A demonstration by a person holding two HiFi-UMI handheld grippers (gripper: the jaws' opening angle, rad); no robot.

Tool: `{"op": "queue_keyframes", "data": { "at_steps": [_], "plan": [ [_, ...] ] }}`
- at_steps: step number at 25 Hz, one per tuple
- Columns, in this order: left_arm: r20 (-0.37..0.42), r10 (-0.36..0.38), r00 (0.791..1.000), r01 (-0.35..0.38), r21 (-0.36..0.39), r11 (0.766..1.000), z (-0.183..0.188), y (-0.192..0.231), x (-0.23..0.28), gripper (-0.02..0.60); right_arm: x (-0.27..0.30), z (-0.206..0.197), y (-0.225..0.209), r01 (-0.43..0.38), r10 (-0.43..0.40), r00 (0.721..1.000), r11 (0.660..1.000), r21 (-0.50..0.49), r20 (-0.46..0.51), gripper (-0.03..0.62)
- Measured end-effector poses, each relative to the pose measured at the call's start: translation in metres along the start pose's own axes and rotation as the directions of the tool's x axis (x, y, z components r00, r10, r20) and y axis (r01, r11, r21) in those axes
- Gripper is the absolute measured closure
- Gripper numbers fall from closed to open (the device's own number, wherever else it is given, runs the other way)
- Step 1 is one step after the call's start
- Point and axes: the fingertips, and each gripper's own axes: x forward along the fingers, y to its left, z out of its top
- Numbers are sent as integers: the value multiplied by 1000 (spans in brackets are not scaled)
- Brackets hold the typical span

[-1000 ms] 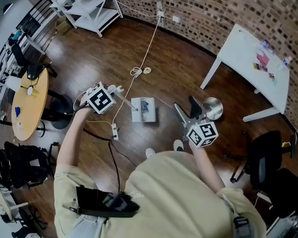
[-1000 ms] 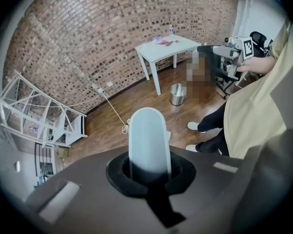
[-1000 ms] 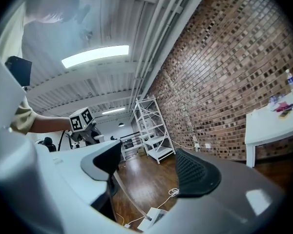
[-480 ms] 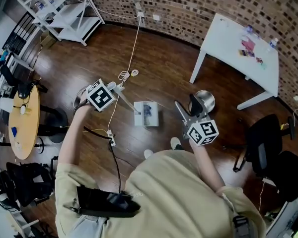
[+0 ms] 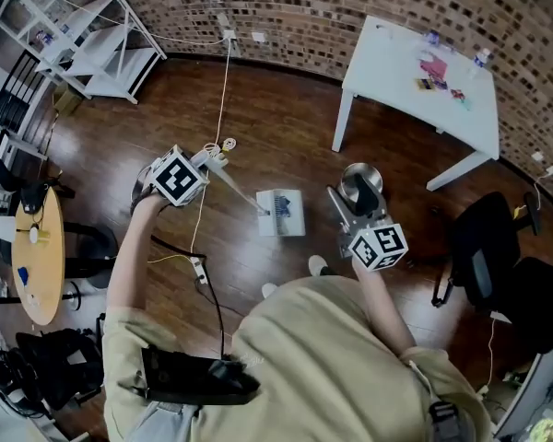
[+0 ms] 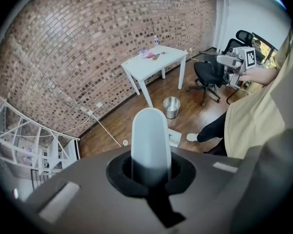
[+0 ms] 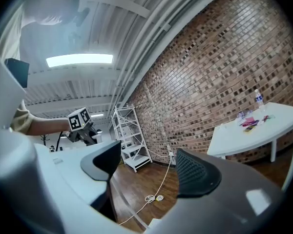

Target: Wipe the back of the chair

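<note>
I'm holding the left gripper point(image 6: 150, 118) clamped shut on nothing, the right gripper point(image 7: 147, 162) slightly parted and empty. The black office chair point(image 5: 484, 263) is standing well off right. Without a cloth, I'm risking scraping its back.

- dark wood floor point(image 5: 286, 118), white cord point(image 5: 224, 86) trailing across it
- steel bin point(image 5: 359, 182) sitting near a white box point(image 5: 281, 213)
- white table point(image 5: 415, 63) and black office chair point(image 5: 484, 256) stand on it too
</note>
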Motion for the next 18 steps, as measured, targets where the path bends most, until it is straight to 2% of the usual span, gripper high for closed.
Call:
{"op": "queue_keyframes", "data": {
  "at_steps": [6, 12, 18],
  "plan": [
    [25, 2, 1000, -3, 45, 999, 46, 6, 1, 579, -12, 20, -37, 55, -55, 998, 998, -2, 41, 252],
    [35, 13, 999, -16, 79, 997, 89, 21, -4, 579, -19, 36, -58, 61, -60, 997, 998, -13, 43, 253],
    [59, 13, 998, -22, 152, 988, 134, 39, 0, 579, -30, 49, -88, 156, -154, 986, 987, -41, 63, 253]
  ]
}}
